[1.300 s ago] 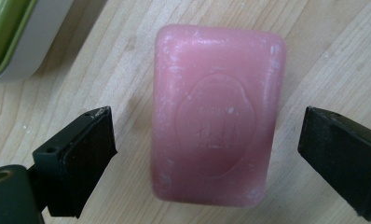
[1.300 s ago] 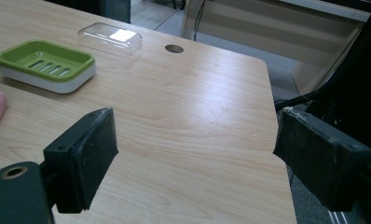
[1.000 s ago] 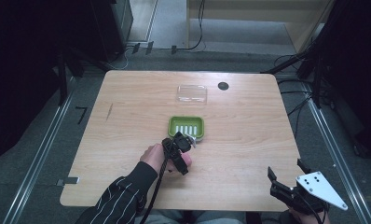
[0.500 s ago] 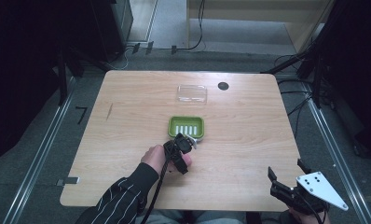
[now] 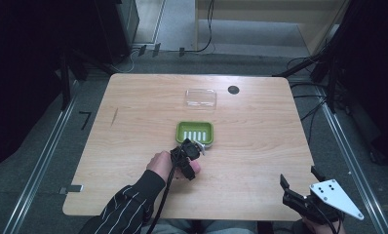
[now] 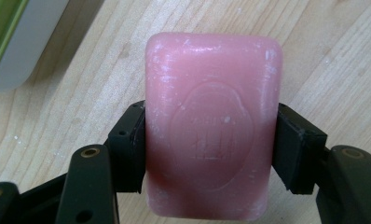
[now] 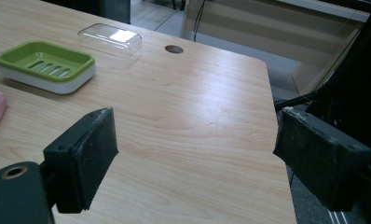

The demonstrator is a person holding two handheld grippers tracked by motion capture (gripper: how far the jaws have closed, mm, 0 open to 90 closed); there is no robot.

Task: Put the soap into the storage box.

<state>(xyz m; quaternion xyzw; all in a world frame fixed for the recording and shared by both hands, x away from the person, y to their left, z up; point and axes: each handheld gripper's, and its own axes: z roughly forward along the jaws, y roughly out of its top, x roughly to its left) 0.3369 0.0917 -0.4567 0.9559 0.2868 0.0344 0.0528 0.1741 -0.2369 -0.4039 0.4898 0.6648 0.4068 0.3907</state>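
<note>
— Well, where's the soap?
— The pink soap bar (image 6: pixel 211 135) is pinched in the left gripper (image 5: pixel 189 151), just beside the green soap dish (image 5: pixel 195 133), near side.
— And the other one?
— The right gripper (image 5: pixel 299 192) hangs spread wide, well apart from the dish, at the worktop (image 5: pixel 260 131) corner.

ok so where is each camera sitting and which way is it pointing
High view: above the person's side, looking forward and down on the table; left sleeve, hand and both tools show.
Left gripper view: rides the left tool, looking down at the pink soap between its jaws.
Right gripper view: rides the right tool, looking across the table; its jaws show.
All three share the green soap dish.
</note>
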